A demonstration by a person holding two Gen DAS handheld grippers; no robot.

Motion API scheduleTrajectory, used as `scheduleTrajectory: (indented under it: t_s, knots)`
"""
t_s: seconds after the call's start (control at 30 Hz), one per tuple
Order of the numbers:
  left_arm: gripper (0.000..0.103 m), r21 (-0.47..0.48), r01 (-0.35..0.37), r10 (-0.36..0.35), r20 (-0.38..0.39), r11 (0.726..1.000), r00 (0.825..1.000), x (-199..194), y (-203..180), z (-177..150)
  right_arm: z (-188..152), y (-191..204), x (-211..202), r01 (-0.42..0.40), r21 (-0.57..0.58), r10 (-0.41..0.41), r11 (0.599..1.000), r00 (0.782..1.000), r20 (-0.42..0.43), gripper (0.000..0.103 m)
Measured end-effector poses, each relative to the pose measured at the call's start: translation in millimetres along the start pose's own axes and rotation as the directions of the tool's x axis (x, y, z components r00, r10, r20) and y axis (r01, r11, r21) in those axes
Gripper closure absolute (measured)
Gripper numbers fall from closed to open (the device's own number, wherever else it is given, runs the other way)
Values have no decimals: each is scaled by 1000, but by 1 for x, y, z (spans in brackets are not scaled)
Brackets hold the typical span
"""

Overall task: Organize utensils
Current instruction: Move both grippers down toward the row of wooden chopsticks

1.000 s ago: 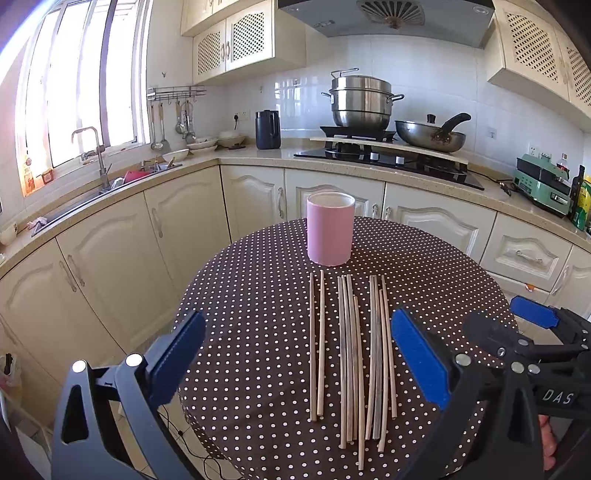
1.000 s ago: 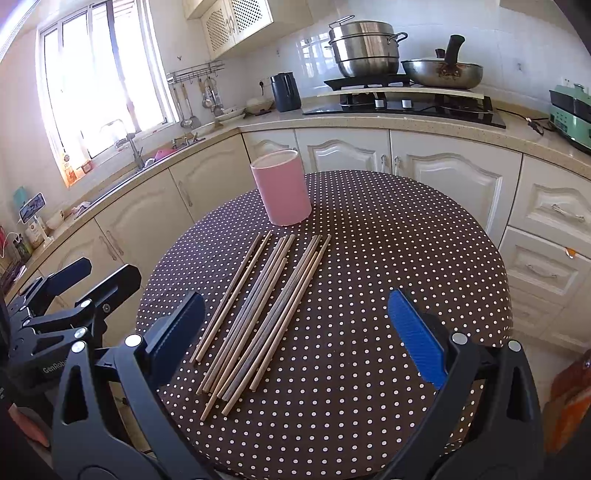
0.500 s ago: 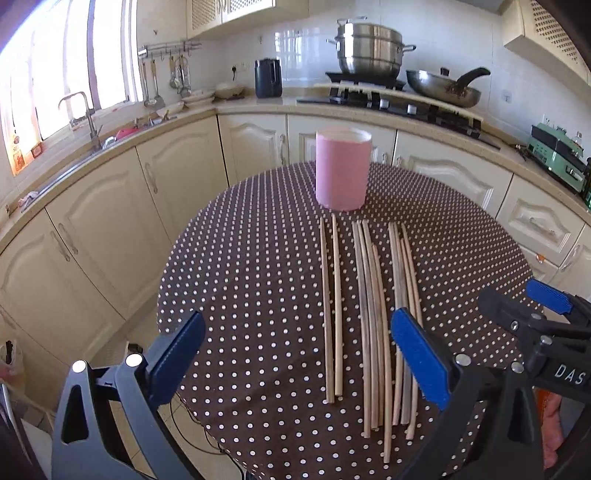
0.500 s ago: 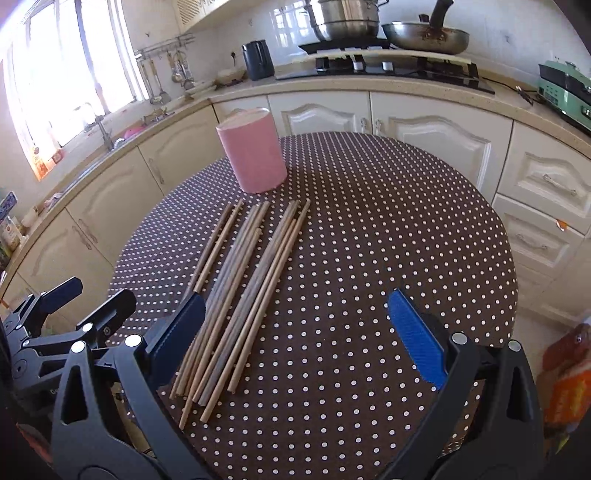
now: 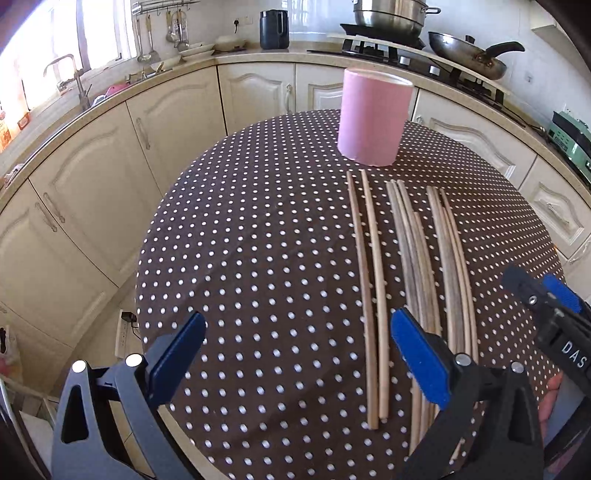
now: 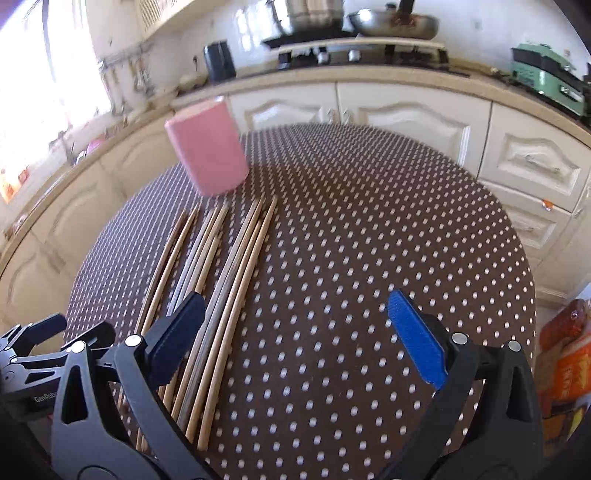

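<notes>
Several wooden chopsticks point(image 5: 406, 266) lie side by side on the round table with a brown polka-dot cloth point(image 5: 258, 258), pointing toward an upright pink cylindrical holder point(image 5: 373, 116) at the far side. My left gripper point(image 5: 297, 354) hangs open low over the table's near part, its right finger just above the chopsticks' near ends. In the right wrist view the chopsticks point(image 6: 229, 273) lie left of centre and the pink holder point(image 6: 208, 151) stands behind them. My right gripper point(image 6: 295, 332) is open, its left finger over the chopsticks, nothing held.
Cream kitchen cabinets point(image 5: 177, 122) and a counter curve around the table. A hob with a steel pot point(image 5: 388, 14) and a pan point(image 5: 469, 55) stands behind, a black kettle point(image 5: 274, 29) to the left, a green appliance point(image 6: 546, 74) at right. An orange bag point(image 6: 565, 350) sits at the right edge.
Both grippers have moved forward and lower toward the table; the chopsticks and the holder look closer. The right wrist view is blurred from motion. Both stay open.
</notes>
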State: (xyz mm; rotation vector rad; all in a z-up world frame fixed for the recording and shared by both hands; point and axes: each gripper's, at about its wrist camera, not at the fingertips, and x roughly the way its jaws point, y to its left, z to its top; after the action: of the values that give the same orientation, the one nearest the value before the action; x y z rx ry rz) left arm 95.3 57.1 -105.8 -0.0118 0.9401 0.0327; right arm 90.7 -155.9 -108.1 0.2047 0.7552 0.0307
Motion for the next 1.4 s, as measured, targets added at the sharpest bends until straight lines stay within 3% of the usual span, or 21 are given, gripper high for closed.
scheduleTrajectory:
  t_s: [0.1,0.37,0.5,0.8,1.03,1.3,1.4]
  knots:
    - [4,8,12,-12,-5,1000,1000,9,2,7,4,-1,6,53,23,-53,998,998,15,6]
    - [4,-3,34,-34,-40,999,999,42,10,33,14,-3,34,173,62,-168,983,983,-80,6]
    - [4,5,73,-73,-52,997,996,51,6,38,14,-3,36,165,86,-157,983,983,-92,6]
    - [4,17,42,-42,-23,999,999,69,1,53,18,14,42,174,44,-170,984,982,-85,6]
    - [4,5,53,-53,0,999,999,78,1,66,22,28,64,268,-45,-272,962,952,-143,6]
    - [4,17,48,-48,6,999,999,85,-5,74,34,31,62,235,-25,-236,972,964,-120,6]
    - [4,22,37,-37,7,999,999,87,-7,76,36,35,68,256,-62,-262,965,957,-127,6]
